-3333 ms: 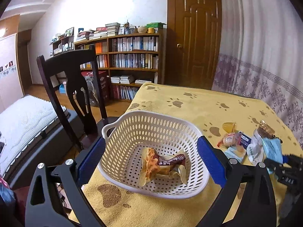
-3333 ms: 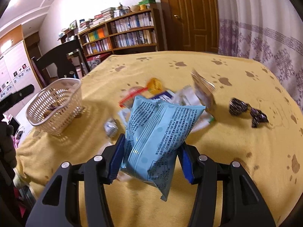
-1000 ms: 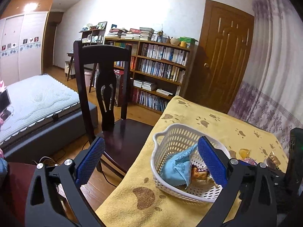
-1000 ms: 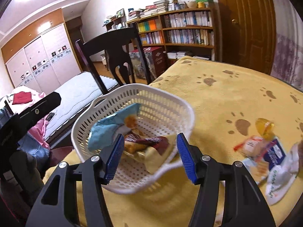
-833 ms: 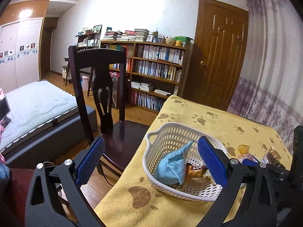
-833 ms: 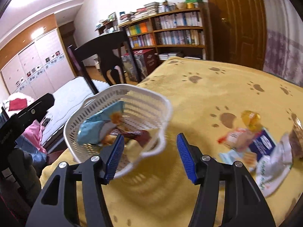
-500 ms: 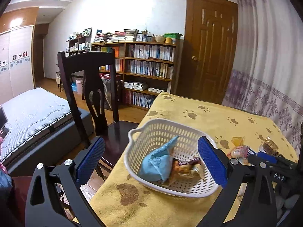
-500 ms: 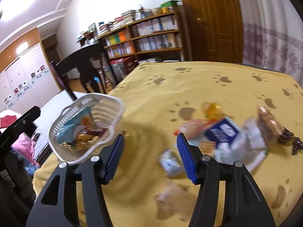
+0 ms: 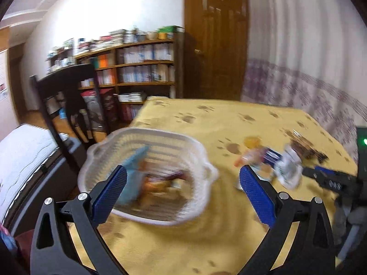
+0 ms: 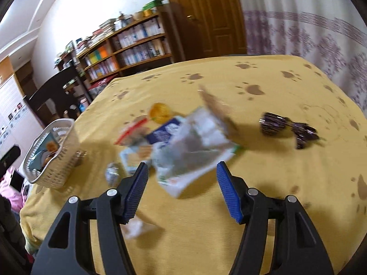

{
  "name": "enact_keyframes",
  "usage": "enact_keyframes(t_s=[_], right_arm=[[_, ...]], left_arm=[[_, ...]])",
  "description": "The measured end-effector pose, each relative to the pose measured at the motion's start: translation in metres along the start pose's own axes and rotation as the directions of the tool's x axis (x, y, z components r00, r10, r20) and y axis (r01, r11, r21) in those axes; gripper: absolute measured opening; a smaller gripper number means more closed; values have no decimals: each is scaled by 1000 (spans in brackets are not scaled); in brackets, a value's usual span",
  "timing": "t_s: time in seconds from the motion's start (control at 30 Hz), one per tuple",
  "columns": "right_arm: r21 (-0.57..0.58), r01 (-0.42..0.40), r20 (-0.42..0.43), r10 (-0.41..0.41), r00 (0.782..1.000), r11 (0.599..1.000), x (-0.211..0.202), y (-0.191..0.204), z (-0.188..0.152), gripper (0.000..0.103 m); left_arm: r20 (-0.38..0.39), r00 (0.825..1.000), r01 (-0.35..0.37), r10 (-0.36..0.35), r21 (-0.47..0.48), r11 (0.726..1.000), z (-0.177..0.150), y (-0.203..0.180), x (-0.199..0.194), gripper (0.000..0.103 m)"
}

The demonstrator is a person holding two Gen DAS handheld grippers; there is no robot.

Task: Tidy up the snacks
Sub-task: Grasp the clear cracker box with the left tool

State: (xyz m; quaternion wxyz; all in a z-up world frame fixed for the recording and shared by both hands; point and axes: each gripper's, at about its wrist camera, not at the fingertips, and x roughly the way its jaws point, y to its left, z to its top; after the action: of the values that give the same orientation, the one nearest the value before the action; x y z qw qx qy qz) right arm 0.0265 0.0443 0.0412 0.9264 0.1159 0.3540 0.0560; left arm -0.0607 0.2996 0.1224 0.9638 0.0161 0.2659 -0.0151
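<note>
Nearest to us, our right gripper [image 10: 182, 189] hangs low over the yellow paw-print tablecloth [image 10: 263, 183] with its blue pads spread wide and nothing between them. Just ahead of its tips, almost centred in the gap and a little to the left, lies a pale crinkled snack packet [image 10: 192, 153]; we judge this the next thing to take. Its long axis runs on a slant, from the near corner by the left pad up and away to the right, so the jaws would want some turning to close across its narrow side. Touching it on the far side is the rest of the loose pile: a dark blue pack [image 10: 164, 133], a round orange sweet [image 10: 159, 112] and a brown wrapper [image 10: 218, 107], all blurred. Well apart to the right sits a pair of dark striped candies [image 10: 286, 128]. Our left gripper [image 9: 181, 188] is likewise wide and empty, held before the white basket [image 9: 146, 215], which stands at the table's left edge and already holds a light blue bag [image 9: 132, 174] and a brownish snack beside it; blur hides the rest. From the left camera the pile lies off to the right, beyond the basket, with the right tool reaching in beside it, so the right hand is plainly the nearer one. Farther back stand a dark chair [image 9: 66, 105], a bookshelf [image 9: 137, 68] and a wooden door [image 9: 215, 41].
</note>
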Motion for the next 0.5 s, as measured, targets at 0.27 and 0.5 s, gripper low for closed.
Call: enact_keyframes(t_s=[0.27,0.5], right_arm=[[51,11,16,-12,1000,999,-2,-25,0,66],[73,1,9,-2,1000,997,0,-33,-3,67]], left_arm=[[-135,976,183,-173,68,981,-17,-56,25,100],[-273,922,316,-273,126,940,-39,-103,59,100]])
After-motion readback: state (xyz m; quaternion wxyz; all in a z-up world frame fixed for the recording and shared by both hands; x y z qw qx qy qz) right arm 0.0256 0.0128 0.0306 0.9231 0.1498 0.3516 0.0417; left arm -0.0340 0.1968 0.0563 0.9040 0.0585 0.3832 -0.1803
